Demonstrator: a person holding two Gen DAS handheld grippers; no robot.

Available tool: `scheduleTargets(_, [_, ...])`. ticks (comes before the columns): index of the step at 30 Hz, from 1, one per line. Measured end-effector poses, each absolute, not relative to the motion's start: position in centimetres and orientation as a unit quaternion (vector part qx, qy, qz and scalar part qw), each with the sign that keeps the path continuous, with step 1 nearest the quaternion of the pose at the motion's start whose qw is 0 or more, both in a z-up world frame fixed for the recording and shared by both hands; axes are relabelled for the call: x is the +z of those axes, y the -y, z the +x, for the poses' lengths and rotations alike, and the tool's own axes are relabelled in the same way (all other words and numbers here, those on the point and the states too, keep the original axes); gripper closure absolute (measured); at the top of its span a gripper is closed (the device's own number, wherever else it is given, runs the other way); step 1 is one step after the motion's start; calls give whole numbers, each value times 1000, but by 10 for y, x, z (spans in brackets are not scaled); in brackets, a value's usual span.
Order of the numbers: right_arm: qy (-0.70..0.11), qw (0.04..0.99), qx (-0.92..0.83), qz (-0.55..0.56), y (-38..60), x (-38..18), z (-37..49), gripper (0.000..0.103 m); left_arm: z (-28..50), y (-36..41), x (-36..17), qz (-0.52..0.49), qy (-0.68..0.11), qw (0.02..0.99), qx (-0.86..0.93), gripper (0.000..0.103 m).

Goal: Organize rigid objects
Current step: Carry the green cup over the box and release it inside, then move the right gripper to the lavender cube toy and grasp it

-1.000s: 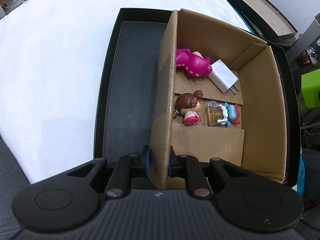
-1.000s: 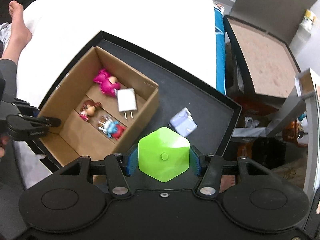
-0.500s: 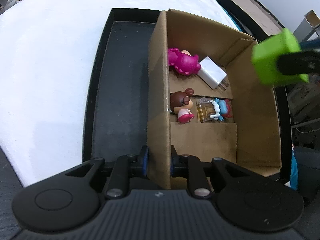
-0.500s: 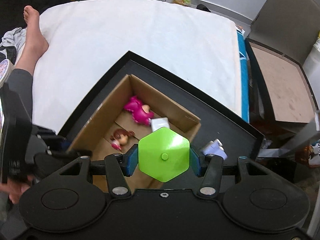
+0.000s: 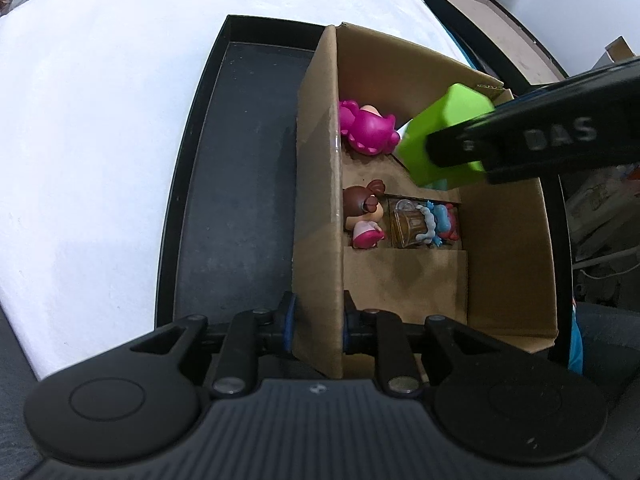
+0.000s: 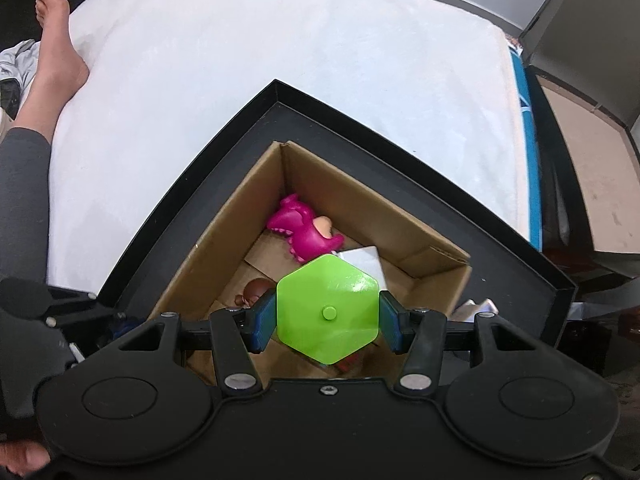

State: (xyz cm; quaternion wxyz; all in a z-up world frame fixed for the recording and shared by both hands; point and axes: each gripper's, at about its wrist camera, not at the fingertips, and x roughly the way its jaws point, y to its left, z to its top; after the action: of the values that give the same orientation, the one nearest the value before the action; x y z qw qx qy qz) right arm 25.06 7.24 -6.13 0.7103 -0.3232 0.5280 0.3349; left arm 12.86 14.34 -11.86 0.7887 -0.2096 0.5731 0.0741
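A cardboard box [image 5: 508, 248] [image 6: 224, 236] stands in a black tray [image 5: 240, 160] [image 6: 360, 128]. My left gripper [image 5: 318, 320] is shut on the box's near left wall. My right gripper [image 6: 327, 316] is shut on a green hexagonal block [image 6: 327, 312] [image 5: 444, 136] and holds it above the inside of the box. Inside lie a magenta figure [image 5: 366, 128] [image 6: 306, 232], a brown-haired doll [image 5: 364, 216], a blue-haired figure with an amber mug [image 5: 424, 224] and a white charger [image 6: 362, 258], partly hidden by the block.
The tray lies on a white bed sheet [image 6: 280, 40]. A person's bare foot and leg [image 6: 48, 52] lie at the left. A light object [image 6: 476, 306] lies in the tray right of the box. Another dark tray [image 6: 580, 120] stands at the right.
My right gripper has carried the green block from beside the box to above its inside. My left gripper has kept its hold on the box wall.
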Motion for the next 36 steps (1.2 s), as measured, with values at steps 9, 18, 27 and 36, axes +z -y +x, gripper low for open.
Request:
scheduleTargets(9, [-549,697,330,-323,-80,-81,251,48,128,-146,-119,-211,-575,787,73,83])
scheduleTargets(18, [-534,714,336,-305,-62,-43,258,43,131,-145,-117,-208,-577,785,81,83])
scheduleTargets(27, [-518,733,324,-300,-36,-20,266,42,134,-142,-116,-203,-581,782,94,84])
scheduleTargets(36, [-511,753,301,-287,-8,-7,277,42,138,-138,-116,-192,-586,781,98,85])
